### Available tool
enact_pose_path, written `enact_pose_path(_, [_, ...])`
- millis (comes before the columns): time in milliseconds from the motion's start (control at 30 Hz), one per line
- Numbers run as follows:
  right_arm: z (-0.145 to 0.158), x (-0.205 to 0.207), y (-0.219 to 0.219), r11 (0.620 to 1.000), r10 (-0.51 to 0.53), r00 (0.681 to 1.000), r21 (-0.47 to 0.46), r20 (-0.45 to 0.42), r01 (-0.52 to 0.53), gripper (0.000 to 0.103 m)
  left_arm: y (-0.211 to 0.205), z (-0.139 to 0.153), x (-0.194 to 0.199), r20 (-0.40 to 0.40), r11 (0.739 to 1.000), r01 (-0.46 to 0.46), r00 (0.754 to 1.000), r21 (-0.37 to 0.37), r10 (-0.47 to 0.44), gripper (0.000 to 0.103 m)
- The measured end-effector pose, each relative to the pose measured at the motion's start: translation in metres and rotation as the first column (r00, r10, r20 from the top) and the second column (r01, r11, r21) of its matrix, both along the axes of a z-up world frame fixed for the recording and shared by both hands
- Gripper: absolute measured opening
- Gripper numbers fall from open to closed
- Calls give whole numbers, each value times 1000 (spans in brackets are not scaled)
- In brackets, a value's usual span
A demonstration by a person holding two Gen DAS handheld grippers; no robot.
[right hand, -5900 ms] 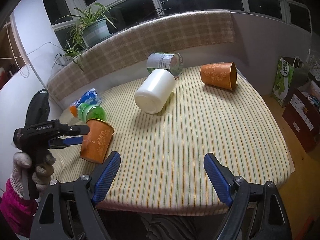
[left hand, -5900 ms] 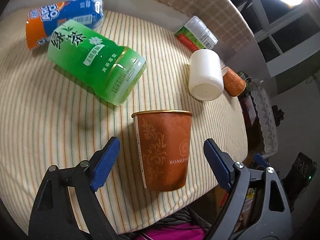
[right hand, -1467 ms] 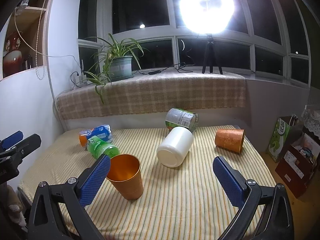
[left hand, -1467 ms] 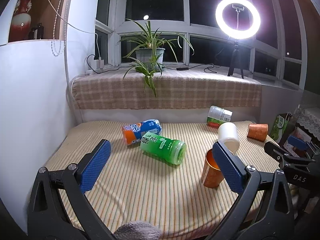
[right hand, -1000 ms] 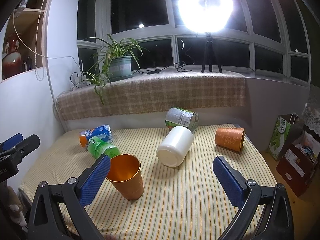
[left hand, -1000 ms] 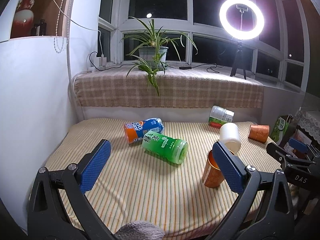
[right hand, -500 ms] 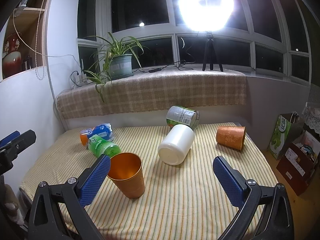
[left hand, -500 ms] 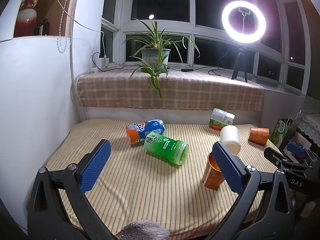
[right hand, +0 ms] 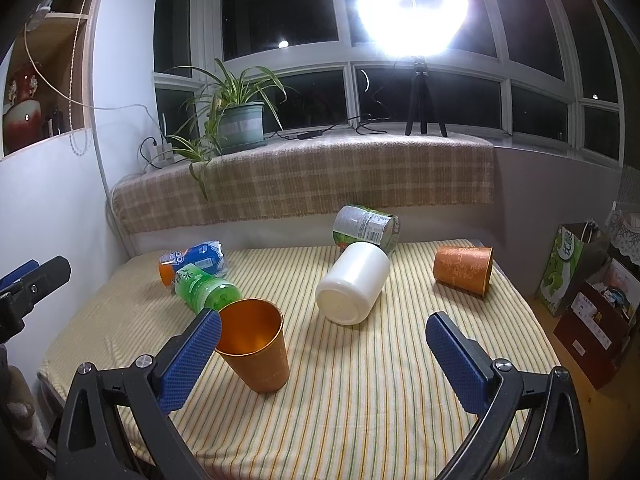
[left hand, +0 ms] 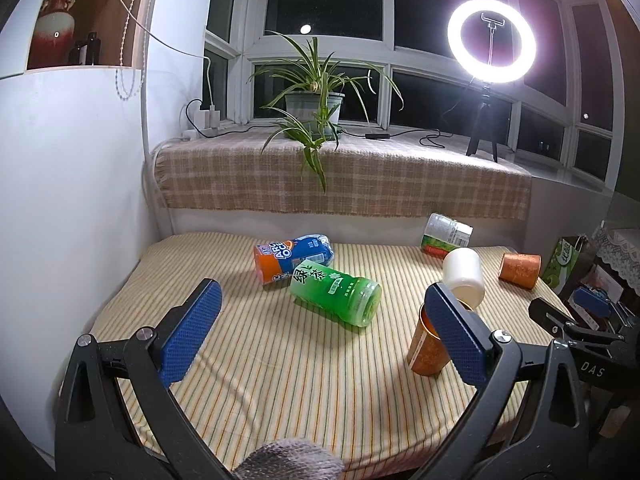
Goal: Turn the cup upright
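Note:
An orange paper cup (right hand: 256, 346) stands upright on the striped tablecloth near the front; in the left wrist view it (left hand: 426, 352) is partly hidden behind my right finger pad. A second orange cup (right hand: 464, 270) lies on its side at the far right; it also shows in the left wrist view (left hand: 520, 270). My left gripper (left hand: 320, 336) is open and empty, held back from the table. My right gripper (right hand: 324, 356) is open and empty, also back from the table.
A white jar (right hand: 354, 288), a green bottle (right hand: 204, 290), an orange-blue bottle (right hand: 192, 260) and a labelled jar (right hand: 366, 226) lie on their sides on the table (right hand: 380, 392). A potted plant (right hand: 236, 120) and a ring light (right hand: 414, 8) stand on the sill behind. Bags and boxes (right hand: 592, 292) sit at the right.
Both grippers have drawn back and up from the table since the upright cup was let go. In the last second the views shift only slightly.

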State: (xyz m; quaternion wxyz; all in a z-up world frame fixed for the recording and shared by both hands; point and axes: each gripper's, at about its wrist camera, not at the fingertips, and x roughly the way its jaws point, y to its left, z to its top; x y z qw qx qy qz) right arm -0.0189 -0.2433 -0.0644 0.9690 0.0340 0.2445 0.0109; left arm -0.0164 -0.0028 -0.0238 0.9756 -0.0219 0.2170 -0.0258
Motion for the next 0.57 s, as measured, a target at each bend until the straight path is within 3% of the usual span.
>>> enact_pose_path(567, [-7,3,3,1000,16,1000,-5,-23,-16,103,10,-4,0,2,1000,-28,1000,8,28,103])
